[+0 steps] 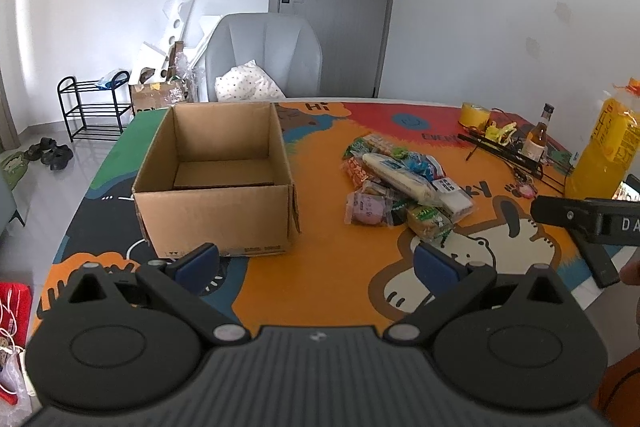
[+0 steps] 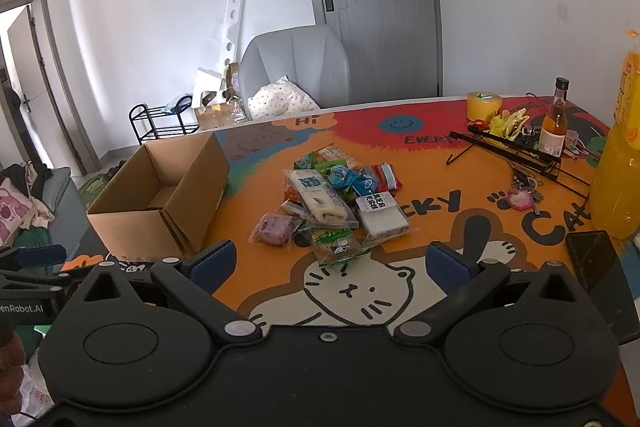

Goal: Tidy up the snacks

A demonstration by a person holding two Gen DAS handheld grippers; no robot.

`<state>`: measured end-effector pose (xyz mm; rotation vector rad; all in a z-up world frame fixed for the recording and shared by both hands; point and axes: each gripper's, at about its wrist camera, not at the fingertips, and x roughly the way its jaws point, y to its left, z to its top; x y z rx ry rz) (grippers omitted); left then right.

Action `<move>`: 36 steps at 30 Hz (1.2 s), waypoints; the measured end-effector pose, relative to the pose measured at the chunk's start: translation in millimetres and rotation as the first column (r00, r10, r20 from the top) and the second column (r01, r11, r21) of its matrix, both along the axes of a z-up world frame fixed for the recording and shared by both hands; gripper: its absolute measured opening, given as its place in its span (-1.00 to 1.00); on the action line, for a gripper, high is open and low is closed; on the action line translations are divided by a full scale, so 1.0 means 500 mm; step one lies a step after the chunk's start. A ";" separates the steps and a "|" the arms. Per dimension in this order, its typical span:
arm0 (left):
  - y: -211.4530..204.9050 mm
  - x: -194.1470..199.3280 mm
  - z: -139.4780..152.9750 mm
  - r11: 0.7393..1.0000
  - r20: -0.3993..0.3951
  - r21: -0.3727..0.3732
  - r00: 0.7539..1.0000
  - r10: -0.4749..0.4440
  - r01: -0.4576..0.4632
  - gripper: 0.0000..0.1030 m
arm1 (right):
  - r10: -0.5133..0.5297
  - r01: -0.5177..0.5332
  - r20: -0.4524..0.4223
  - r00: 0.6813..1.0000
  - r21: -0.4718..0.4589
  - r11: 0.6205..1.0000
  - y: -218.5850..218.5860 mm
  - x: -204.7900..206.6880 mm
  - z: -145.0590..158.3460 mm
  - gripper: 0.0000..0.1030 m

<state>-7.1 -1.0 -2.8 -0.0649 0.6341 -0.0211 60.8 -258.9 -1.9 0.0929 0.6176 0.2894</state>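
Note:
A heap of wrapped snacks (image 1: pixel 400 183) (image 2: pixel 332 203) lies on the colourful tablecloth, with a long white packet on top, a purple packet at its left and a green one at its front. An open cardboard box (image 1: pixel 216 179) (image 2: pixel 160 195) stands empty to the left of the heap. My left gripper (image 1: pixel 316 263) hovers open over the table's near edge, between box and heap, holding nothing. My right gripper (image 2: pixel 330 263) is open too, just short of the green packet (image 2: pixel 336 243). The right gripper's body shows at the right edge of the left wrist view.
At the back right stand a yellow tape roll (image 2: pixel 484 106), a black wire rack (image 2: pixel 516 147), a glass bottle (image 2: pixel 554 123) and a big orange bag (image 2: pixel 618 167). Keys (image 2: pixel 520 199) and a dark phone (image 2: pixel 592 259) lie nearby. A grey chair (image 1: pixel 264 55) is behind the table.

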 end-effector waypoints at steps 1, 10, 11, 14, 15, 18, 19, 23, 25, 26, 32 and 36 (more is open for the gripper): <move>-0.001 0.001 -0.001 1.000 -0.003 -0.002 1.000 -0.002 0.002 1.00 | -0.001 0.001 -0.003 1.000 -0.002 1.000 0.001 0.001 -0.001 1.00; -0.007 0.018 -0.015 1.000 -0.027 -0.005 0.999 -0.029 0.029 1.00 | 0.013 -0.013 0.003 1.000 0.002 1.000 -0.003 0.013 -0.014 1.00; -0.008 0.021 -0.018 1.000 -0.029 -0.004 0.999 -0.031 0.030 1.00 | 0.016 -0.016 -0.003 1.000 0.007 1.000 -0.005 0.016 -0.017 1.00; -0.013 0.033 -0.027 0.999 -0.035 -0.002 0.999 -0.035 0.035 1.00 | 0.017 -0.017 -0.014 1.000 0.018 1.000 -0.010 0.029 -0.024 1.00; -0.015 0.037 -0.029 0.999 -0.034 -0.002 0.999 -0.038 0.037 1.00 | 0.016 -0.016 -0.016 1.000 0.018 1.000 -0.011 0.033 -0.026 1.00; -0.014 0.050 -0.034 0.999 -0.030 -0.012 0.999 -0.036 0.035 1.00 | 0.023 -0.022 -0.016 1.000 0.018 1.000 -0.016 0.045 -0.033 1.00; -0.014 0.055 -0.035 0.999 -0.029 -0.017 0.999 -0.034 0.034 1.00 | 0.031 -0.030 -0.013 0.999 0.025 0.999 -0.018 0.049 -0.035 1.00; -0.016 0.077 -0.041 0.999 -0.023 -0.028 0.999 -0.035 0.035 1.00 | 0.035 -0.035 0.005 0.999 0.024 0.999 -0.022 0.065 -0.042 1.00; -0.018 0.088 -0.045 0.999 -0.019 -0.036 0.999 -0.039 0.038 0.99 | 0.031 -0.032 0.019 0.999 0.017 0.999 -0.025 0.074 -0.047 1.00; -0.020 0.094 -0.047 0.998 -0.018 -0.039 0.999 -0.041 0.040 0.99 | 0.031 -0.032 0.021 0.999 0.020 0.999 -0.028 0.080 -0.049 1.00; -0.038 0.126 -0.059 0.997 -0.001 -0.055 0.998 -0.059 0.059 0.97 | 0.000 -0.001 0.018 1.000 0.060 0.998 -0.053 0.119 -0.066 1.00; -0.047 0.149 -0.066 0.993 0.007 -0.088 0.997 -0.072 0.072 0.95 | 0.006 -0.004 -0.013 1.000 0.107 0.994 -0.068 0.143 -0.083 1.00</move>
